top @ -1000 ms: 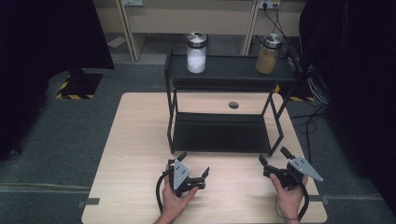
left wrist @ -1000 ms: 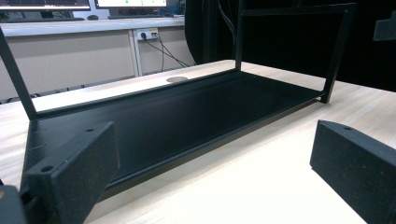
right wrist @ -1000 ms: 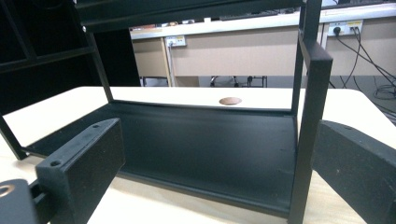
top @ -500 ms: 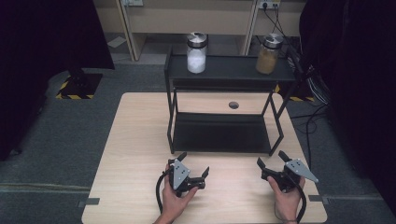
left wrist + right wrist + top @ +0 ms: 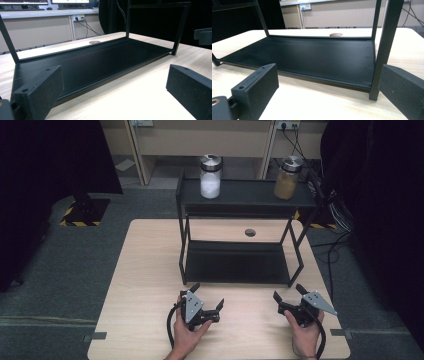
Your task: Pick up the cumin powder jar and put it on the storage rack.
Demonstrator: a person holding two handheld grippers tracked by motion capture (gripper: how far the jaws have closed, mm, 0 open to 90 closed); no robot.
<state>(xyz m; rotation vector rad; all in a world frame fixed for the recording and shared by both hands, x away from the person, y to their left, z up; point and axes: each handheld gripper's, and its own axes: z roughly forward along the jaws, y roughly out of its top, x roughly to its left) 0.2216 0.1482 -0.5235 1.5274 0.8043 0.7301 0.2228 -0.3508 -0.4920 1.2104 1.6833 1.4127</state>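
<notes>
A black two-level rack (image 5: 240,200) stands at the back of the wooden table (image 5: 145,270). On its top shelf stand a jar of white powder (image 5: 210,177) and a jar of brown grains (image 5: 286,180). My left gripper (image 5: 207,295) rests open near the table's front edge, just in front of the rack's left half. My right gripper (image 5: 287,291) is open too, in front of the rack's right front leg (image 5: 384,47). The left gripper (image 5: 112,87) faces the bare lower shelf (image 5: 87,62). The right gripper (image 5: 327,87) holds nothing and faces that lower shelf (image 5: 317,55).
A round cable hole (image 5: 250,232) sits in the table behind the rack. Cables (image 5: 332,210) hang off the right rear of the rack. Grey floor surrounds the table, and a black-and-yellow marked base (image 5: 82,212) stands at the left.
The right gripper has drifted slightly to the left along the front edge. The left gripper and the jars have not moved.
</notes>
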